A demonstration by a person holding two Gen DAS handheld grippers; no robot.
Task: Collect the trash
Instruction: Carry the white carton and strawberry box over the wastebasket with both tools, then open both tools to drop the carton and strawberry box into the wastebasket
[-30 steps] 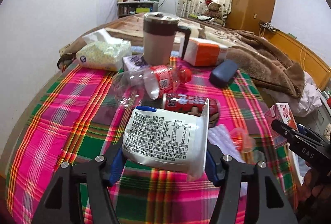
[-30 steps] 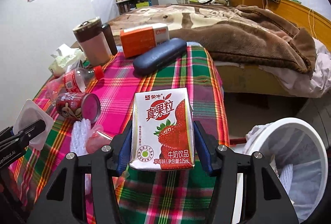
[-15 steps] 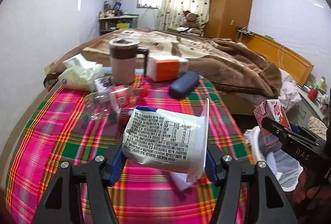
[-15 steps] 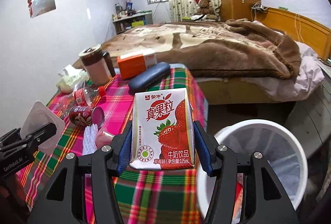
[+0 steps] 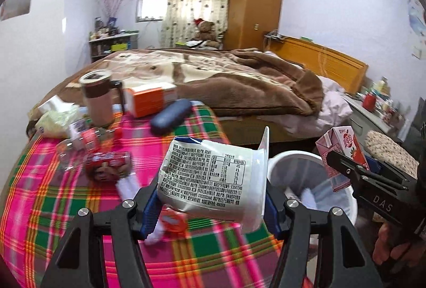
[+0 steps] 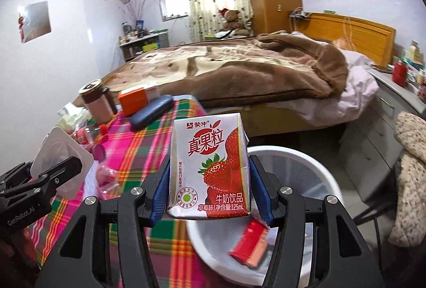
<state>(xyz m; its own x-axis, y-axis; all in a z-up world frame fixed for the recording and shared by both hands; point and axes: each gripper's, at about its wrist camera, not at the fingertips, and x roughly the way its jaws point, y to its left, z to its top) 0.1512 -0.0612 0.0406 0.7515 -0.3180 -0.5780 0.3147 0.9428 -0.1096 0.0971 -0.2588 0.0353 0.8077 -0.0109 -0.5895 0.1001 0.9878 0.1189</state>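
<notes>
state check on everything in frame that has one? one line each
left gripper: shut on yogurt cup
yogurt cup: held tipped on its side, above the table edge
right gripper: shut on milk carton
milk carton: held upright, above the bin
bin: open, lined, a red pack inside
red can: lying on its side on the tablecloth
plastic bottle: lying down
brown mug: upright, lid on

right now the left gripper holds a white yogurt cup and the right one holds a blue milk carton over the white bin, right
Not quite. The carton in the right gripper is red and white with a strawberry print, not blue, as the right wrist view shows. The left gripper does hold the white yogurt cup, and the white bin is below.
</notes>
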